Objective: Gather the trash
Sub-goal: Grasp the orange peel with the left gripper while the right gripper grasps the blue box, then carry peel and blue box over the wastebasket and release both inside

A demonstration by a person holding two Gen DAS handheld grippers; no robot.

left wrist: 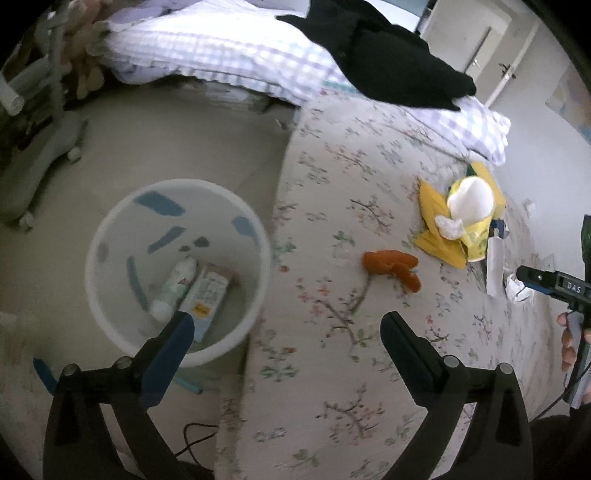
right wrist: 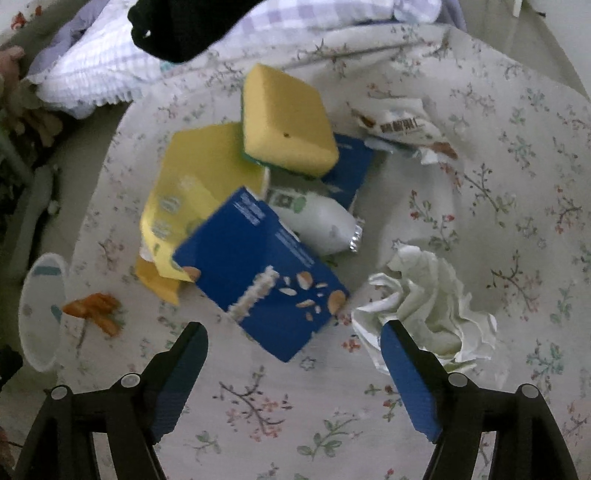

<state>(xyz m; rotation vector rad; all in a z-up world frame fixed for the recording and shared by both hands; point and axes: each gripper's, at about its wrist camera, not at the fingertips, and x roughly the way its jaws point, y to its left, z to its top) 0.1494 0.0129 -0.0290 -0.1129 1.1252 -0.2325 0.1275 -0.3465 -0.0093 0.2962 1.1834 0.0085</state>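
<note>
Left wrist: looks down from above the bed edge [left wrist: 295, 206], half over floor, half over floral sheet; white bin [left wrist: 177, 273] close below on left, litter pile farther off at right. Right wrist: looks down over the floral sheet [right wrist: 295, 417], close to the pile, blue box [right wrist: 258, 277] just ahead of the fingers. Shared between views: orange peel [left wrist: 391, 267] [right wrist: 94, 310], yellow packaging [left wrist: 439, 221] [right wrist: 195, 177], bin rim at left edge of right view [right wrist: 40, 310], black garment [left wrist: 388, 62] [right wrist: 184, 26] on checked bedding. Right gripper [left wrist: 546, 282] seen at right edge of left view.
</note>
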